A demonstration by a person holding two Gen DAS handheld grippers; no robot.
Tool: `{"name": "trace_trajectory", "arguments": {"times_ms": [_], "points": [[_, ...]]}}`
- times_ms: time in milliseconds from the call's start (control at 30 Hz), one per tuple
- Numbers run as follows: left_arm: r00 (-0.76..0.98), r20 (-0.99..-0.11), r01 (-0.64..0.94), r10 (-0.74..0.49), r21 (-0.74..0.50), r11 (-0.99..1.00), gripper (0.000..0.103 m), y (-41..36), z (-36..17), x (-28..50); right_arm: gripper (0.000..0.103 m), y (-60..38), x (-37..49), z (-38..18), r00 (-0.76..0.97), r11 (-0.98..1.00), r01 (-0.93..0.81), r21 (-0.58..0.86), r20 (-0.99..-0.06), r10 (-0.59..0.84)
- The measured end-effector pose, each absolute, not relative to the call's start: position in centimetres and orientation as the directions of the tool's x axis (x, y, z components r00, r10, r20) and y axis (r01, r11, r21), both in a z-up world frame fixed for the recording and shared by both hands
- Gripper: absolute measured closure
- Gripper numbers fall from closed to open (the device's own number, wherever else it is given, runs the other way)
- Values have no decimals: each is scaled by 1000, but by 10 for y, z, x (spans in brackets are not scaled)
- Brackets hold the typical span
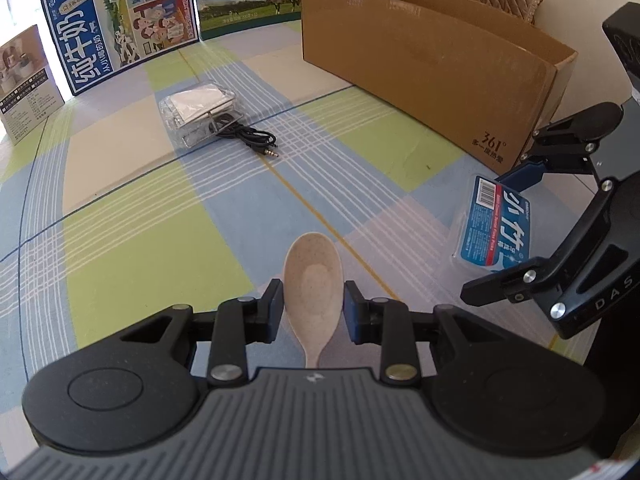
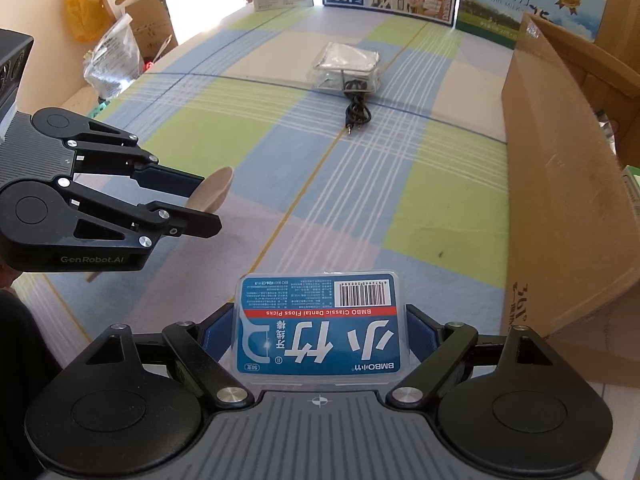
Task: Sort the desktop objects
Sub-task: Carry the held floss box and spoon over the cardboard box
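A beige speckled spoon sits bowl-forward between the pads of my left gripper, which is shut on its neck; its handle runs back under the gripper body. From the right wrist view the same spoon shows in the left gripper just above the checked cloth. My right gripper is shut on a clear box of dental floss picks with a blue label, pads against its two short sides. The left wrist view shows that floss box in the right gripper at the right.
An open cardboard box stands at the right on the checked tablecloth. A clear plastic packet with a black audio cable lies mid-table. Milk cartons line the far edge. Bags are piled beyond the left edge.
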State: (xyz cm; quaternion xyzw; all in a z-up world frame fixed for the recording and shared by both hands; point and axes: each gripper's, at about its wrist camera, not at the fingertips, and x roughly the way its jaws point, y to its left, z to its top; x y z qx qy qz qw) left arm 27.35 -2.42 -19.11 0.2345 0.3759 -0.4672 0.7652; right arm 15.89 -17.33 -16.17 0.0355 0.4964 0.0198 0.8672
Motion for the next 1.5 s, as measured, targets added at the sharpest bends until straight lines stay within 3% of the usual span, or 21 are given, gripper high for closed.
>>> {"name": "trace_trajectory", "arguments": {"times_ms": [867, 1500], "points": [[289, -788, 888, -544, 9, 459, 77, -35, -152, 238, 20, -189, 123, -122, 561, 997, 35, 65, -827, 35], [303, -751, 914, -587, 56, 401, 77, -78, -97, 199, 20, -227, 71, -56, 660, 991, 130, 34, -748, -61]]}}
